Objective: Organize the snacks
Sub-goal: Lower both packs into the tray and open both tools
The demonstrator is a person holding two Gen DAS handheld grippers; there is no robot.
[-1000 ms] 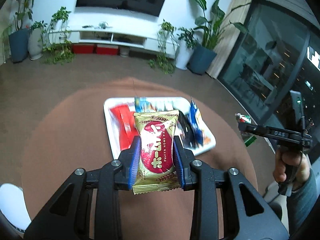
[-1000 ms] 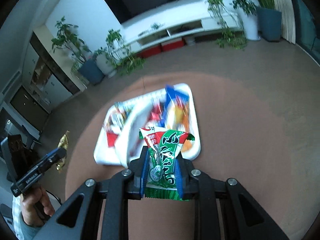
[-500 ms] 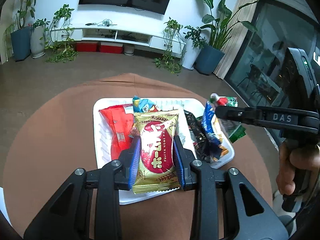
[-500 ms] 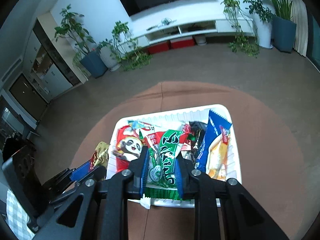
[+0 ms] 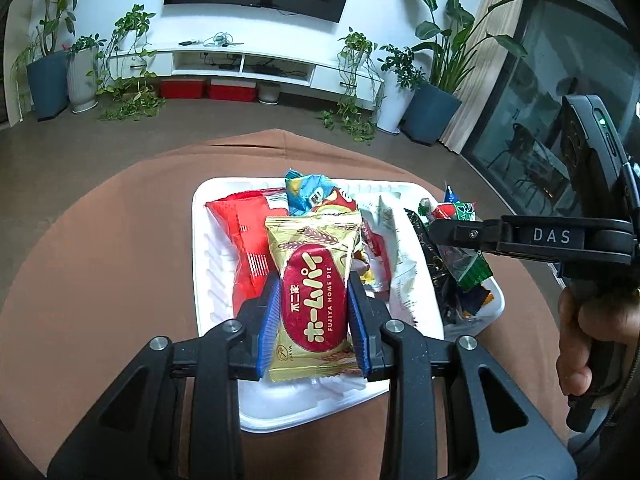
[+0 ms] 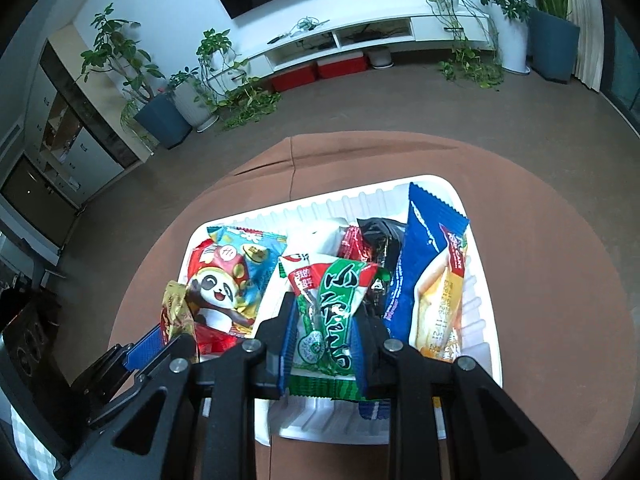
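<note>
A white tray (image 5: 200, 216) full of snack packets sits on a round brown table. My left gripper (image 5: 313, 292) is shut on a gold packet with a red oval label (image 5: 310, 240), held just over the tray's near left part. My right gripper (image 6: 325, 312) is shut on a green and white packet (image 6: 340, 280) above the tray's near middle. In the left wrist view the right gripper (image 5: 440, 228) reaches in from the right, the green packet (image 5: 472, 272) hanging from it. In the right wrist view the left gripper's blue pad (image 6: 144, 350) and the gold packet (image 6: 174, 312) show at lower left.
In the tray (image 6: 360, 194) lie a red packet (image 5: 244, 232), a panda packet (image 6: 224, 280), a long blue packet (image 6: 424, 264) and a black one (image 6: 380, 236). The brown tabletop (image 6: 560, 280) rings the tray. A hand (image 5: 580, 328) grips the right tool.
Both grippers have come down and in over the tray, each still gripping its packet. The right gripper swung from off the table's right side to above the tray.
</note>
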